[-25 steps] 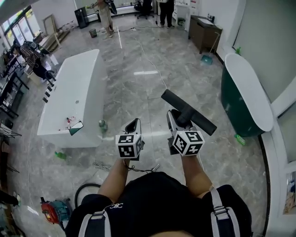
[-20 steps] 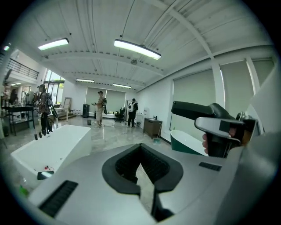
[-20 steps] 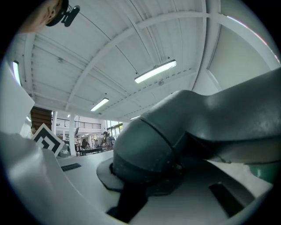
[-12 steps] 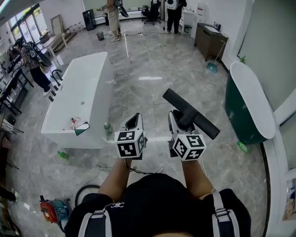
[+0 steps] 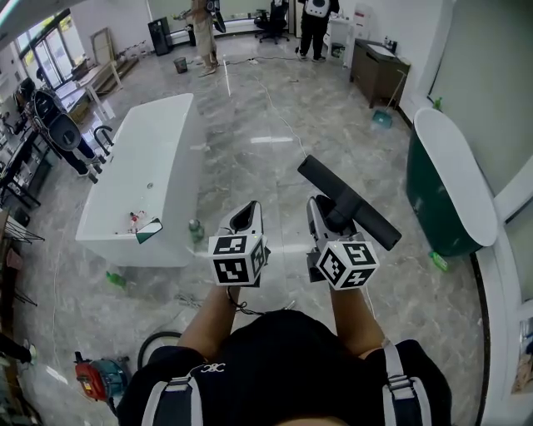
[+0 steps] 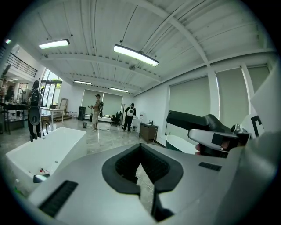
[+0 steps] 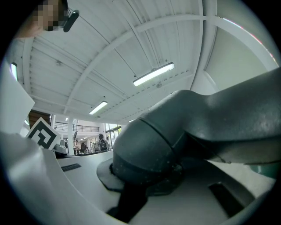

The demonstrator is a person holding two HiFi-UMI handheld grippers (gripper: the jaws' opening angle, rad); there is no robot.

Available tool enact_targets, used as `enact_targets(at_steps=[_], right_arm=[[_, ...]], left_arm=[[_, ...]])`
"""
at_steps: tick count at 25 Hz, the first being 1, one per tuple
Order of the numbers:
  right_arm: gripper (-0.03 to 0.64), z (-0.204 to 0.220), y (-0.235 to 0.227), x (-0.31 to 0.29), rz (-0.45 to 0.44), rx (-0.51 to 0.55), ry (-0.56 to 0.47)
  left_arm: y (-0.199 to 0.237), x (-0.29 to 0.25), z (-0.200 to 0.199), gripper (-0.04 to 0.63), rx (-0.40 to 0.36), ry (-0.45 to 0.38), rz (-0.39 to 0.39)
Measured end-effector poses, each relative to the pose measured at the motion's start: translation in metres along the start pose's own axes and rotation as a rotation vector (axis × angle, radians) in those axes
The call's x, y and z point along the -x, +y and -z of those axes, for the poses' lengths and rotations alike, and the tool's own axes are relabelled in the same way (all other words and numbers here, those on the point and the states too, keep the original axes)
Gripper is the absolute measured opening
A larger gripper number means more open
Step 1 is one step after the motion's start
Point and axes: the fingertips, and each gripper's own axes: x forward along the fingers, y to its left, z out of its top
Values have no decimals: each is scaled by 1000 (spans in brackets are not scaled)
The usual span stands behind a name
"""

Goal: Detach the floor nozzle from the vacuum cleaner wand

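The black floor nozzle [image 5: 350,204] is a T-shaped piece with a long bar head. It hangs in the air over the marble floor, free of any wand. My right gripper [image 5: 327,218] is shut on its round neck [image 7: 149,154], which fills the right gripper view. My left gripper [image 5: 243,218] is to the left of it, level with it and apart from it. Its jaws are shut with nothing between them [image 6: 142,169]. In the left gripper view the nozzle [image 6: 193,121] and the right gripper [image 6: 219,140] show at the right. No wand is in view.
A white bathtub [image 5: 133,183] stands to the left, with a green bottle [image 5: 194,229] on the floor by it. A dark green tub [image 5: 441,191] is on the right. A red and teal vacuum body [image 5: 96,378] and its hose [image 5: 154,341] lie at lower left. People [image 5: 200,25] stand far back.
Both grippers have risen a little, side by side. The nozzle stays in the right gripper. The left jaws stay shut.
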Motion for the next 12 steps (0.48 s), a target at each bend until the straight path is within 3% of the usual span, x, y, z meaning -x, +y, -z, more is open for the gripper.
enact_targets(at_steps=[12], right_arm=[[77,-15,-16,22,2,-6,-36]], left_arm=[[-17,5,2,8,-34,7,7]])
